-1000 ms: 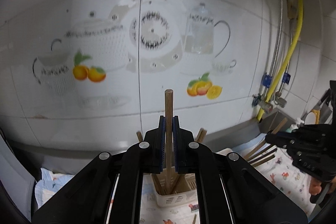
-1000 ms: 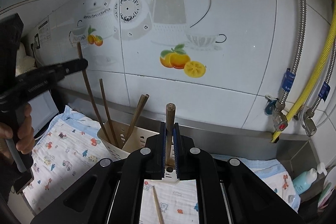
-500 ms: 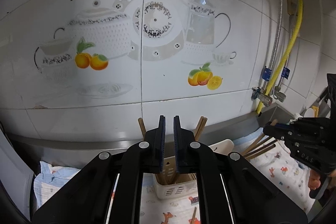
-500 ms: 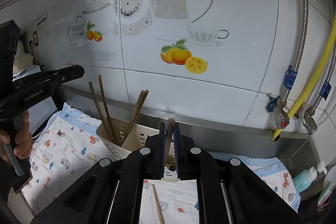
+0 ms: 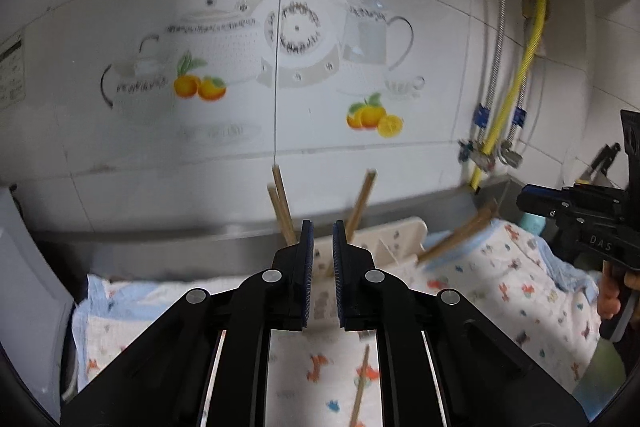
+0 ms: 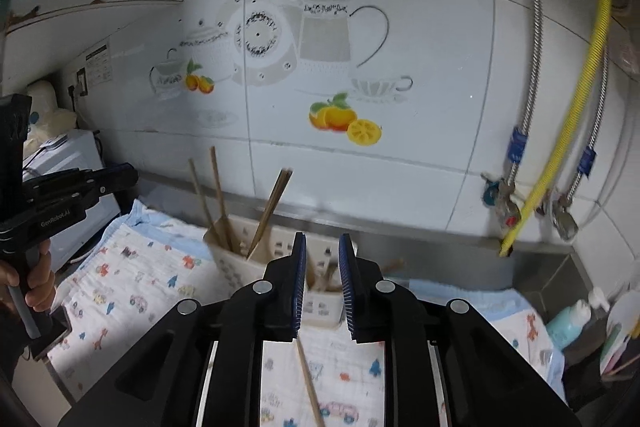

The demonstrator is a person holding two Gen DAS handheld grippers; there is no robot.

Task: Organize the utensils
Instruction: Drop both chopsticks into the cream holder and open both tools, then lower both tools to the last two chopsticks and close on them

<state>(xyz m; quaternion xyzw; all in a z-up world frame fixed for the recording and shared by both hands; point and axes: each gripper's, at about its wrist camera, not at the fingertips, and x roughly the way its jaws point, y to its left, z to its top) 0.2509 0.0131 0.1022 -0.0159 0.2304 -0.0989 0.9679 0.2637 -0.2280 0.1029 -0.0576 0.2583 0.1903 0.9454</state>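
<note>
Here my cream plastic utensil holder (image 6: 240, 263) stands on the printed cloth (image 6: 132, 291) against the steel ledge, a slotted rectangular tub with more than one compartment. In its left compartment several brown wooden chopsticks (image 6: 270, 205) lean, two slim ones tilting left and a pair tilting right. In the right-hand compartment, just beyond my right gripper (image 6: 322, 287), more chopstick ends show, blurred. One loose chopstick (image 6: 308, 383) lies flat on the cloth beneath that gripper.

My right gripper's ribbed blue pads have just been opening and now stand a narrow gap apart with nothing between them. My left gripper (image 5: 322, 275) has likewise just been parting; its jaws are slightly apart and hold nothing, the holder straight ahead of them.

The cloth is soft, quilted, white with small coloured animals and cars, blue-edged. Behind is a glossy white tiled wall (image 6: 420, 67) with teapot and orange decals. To the right hang a yellow corrugated hose (image 6: 568, 115) and braided metal hoses with valves; a pale blue bottle (image 6: 568, 319) stands in the corner.
</note>
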